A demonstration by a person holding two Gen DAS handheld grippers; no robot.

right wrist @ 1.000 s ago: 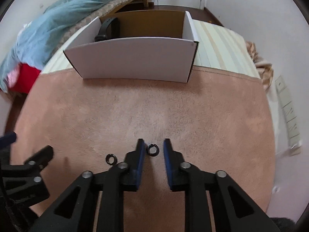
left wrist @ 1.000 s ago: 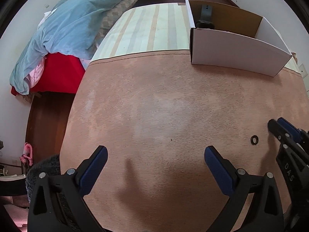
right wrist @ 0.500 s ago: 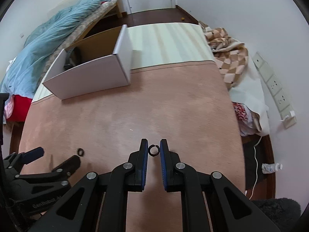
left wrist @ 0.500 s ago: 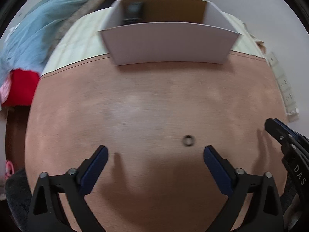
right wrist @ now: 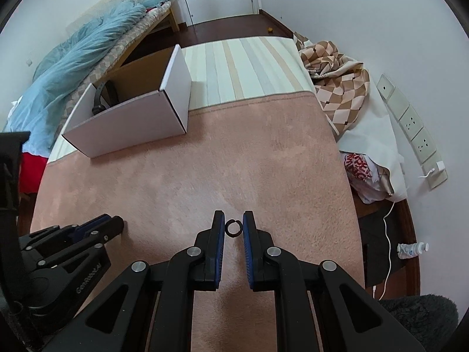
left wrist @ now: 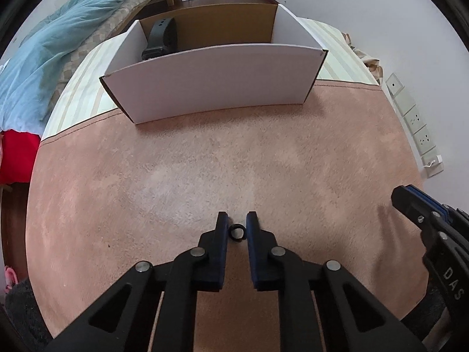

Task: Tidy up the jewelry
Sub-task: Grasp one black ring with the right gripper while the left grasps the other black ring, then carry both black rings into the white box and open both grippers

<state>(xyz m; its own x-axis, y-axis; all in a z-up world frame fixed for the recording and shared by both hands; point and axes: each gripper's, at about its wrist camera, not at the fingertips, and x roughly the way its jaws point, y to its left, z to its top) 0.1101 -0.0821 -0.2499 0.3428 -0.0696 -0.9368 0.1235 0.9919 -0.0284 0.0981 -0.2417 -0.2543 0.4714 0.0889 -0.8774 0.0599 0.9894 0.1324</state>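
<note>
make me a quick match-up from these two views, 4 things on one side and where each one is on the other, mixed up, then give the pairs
Things:
1. black ring
2. black watch
3. checked blanket
4. water bottle

Places:
A. inside the white box
B. on the dark floor by the wall
C. between the left tongs' pads
D. crumpled beside the striped mattress

Pairs: 1-C, 2-A, 3-D, 4-B
</note>
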